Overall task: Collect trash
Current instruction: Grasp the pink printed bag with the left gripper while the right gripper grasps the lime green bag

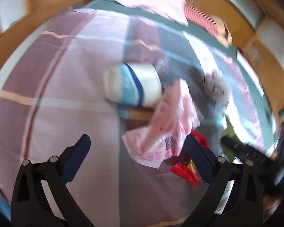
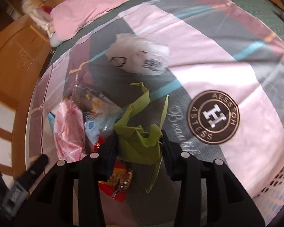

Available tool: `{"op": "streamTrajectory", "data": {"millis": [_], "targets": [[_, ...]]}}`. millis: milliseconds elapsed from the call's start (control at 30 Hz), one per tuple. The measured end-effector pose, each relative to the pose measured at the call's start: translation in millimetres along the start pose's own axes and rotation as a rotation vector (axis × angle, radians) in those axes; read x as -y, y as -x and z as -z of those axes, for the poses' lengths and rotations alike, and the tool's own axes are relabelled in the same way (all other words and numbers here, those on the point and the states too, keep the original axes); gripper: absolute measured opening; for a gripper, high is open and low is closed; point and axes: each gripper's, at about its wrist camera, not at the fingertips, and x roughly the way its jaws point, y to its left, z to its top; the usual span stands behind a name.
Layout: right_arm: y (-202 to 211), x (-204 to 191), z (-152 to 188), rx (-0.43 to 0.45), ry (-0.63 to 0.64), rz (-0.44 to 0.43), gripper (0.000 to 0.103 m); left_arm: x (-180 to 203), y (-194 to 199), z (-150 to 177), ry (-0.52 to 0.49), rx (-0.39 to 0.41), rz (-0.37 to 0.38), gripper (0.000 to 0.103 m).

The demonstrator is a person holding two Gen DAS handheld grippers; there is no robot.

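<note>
Bed (image 2: 208, 43), patchwork quilt in pink, grey and maroon; wood floor (image 2: 15, 60) around.
Right hand-held gripper (image 2: 140, 141) clamps green paper trash (image 2: 140, 141); left hand-held gripper (image 1: 137, 145) spread wide, empty, over pink wrapper (image 1: 161, 132) beside white canister (image 1: 134, 83).

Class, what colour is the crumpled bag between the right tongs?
Green bag, clearest in the right wrist view, between the right tongs.

**Cloth, film and matt plastic**

The quilt (image 2: 208, 43) was smooth printed cloth. The green bag (image 2: 140, 141) looked like matt creased plastic; the pink bag (image 1: 166, 124) was thin, glossy, printed film. The tub (image 1: 132, 84) was smooth white plastic. The gripper fingers (image 1: 75, 155) were matt black plastic, and the floor (image 2: 19, 56) was wood
</note>
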Motion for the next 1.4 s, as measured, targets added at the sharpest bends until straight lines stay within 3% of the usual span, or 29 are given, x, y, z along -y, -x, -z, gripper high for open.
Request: {"op": "streamTrajectory", "data": {"millis": [33,100,167,233,333,433,567,800,967,1400], "targets": [[0.9,4.1,-0.4,-0.004,-0.018,-0.001,0.044,5.9,-7.7,0.9,-0.024,-0.021,0.018,0.099],[2.2,12.6,-4.1,-0.006,-0.054,-0.003,0.044,16.5,-20.5,4.5,-0.063,-0.037,0.042,0.088],[1.8,16.9,-8.1,0.002,-0.069,0.001,0.044,19.7,-29.1,7.2,-0.087,-0.052,0.010,0.060],[4.2,17.8,-9.7,0.018,-0.070,0.006,0.044,16.6,-31.1,8.1,-0.083,-0.057,0.012,0.050],[7.4,20.1,-12.1,0.035,-0.064,0.017,0.044,10.5,-13.5,7.4,-0.016,-0.011,0.095,0.041],[8.0,22.6,-13.8,0.039,-0.066,0.011,0.044,5.7,16.7,12.6,0.024,0.050,0.151,0.040],[8.9,23.9,-13.3,0.037,-0.048,0.013,0.044,-0.5,57.0,27.4,0.026,0.124,0.068,0.040],[4.0,18.9,-12.2,0.020,-0.021,0.030,0.044,-25.8,53.8,32.9,0.085,0.086,-0.074,0.040],[4.8,13.6,-10.4,0.020,0.003,0.037,0.044,-34.8,49.1,39.6,0.098,0.054,-0.078,0.040],[2.6,4.2,-1.9,0.002,0.034,0.044,0.044,-27.0,59.8,43.3,0.071,0.095,-0.097,0.040]]}}
